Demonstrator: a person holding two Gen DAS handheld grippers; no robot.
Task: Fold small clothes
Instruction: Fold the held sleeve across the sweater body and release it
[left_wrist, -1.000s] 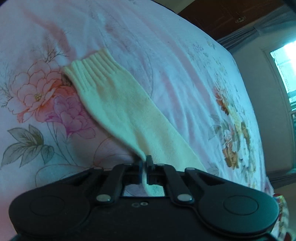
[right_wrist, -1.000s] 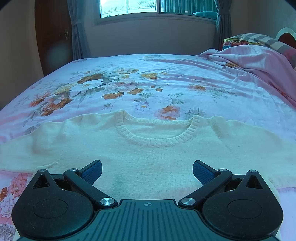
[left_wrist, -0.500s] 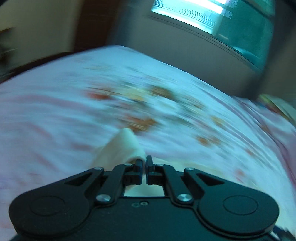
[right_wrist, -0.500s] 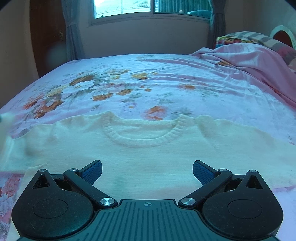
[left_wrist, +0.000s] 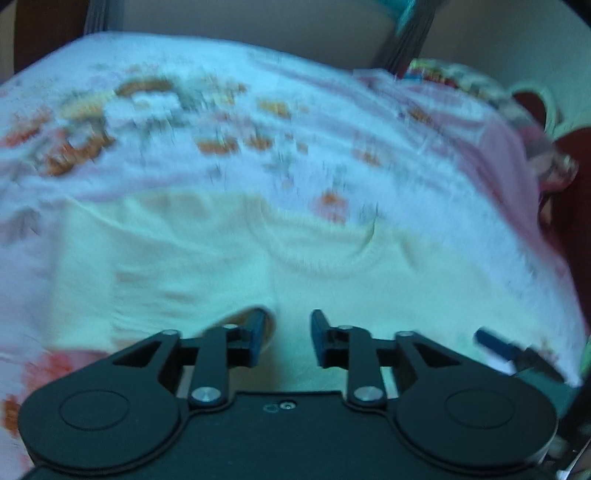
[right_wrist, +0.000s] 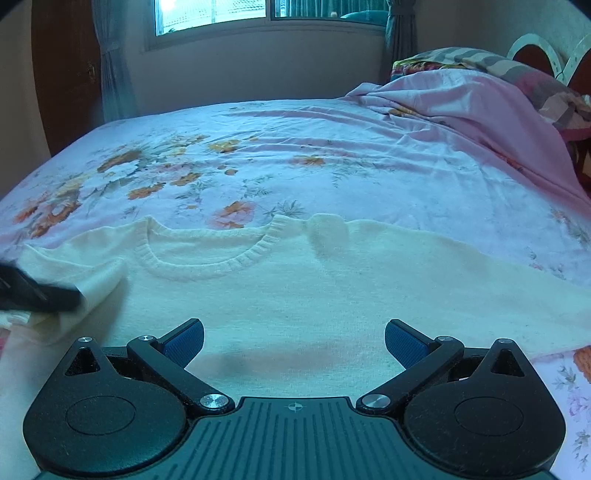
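Cream knit sweater (right_wrist: 295, 288) lies flat, neckline away, its left sleeve seemingly folded onto the body.

We are in a home bedroom: a bed (right_wrist: 332, 140) with a floral sheet fills the view. Beyond the bed a curtained window (right_wrist: 258, 14) sits in the wall; pillows (right_wrist: 480, 62) and a headboard (right_wrist: 535, 48) lie at its right end.

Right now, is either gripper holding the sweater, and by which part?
Nothing is gripped. The left gripper is opening over the cream sweater, the folded-in sleeve released beside it. The right gripper is open above it.
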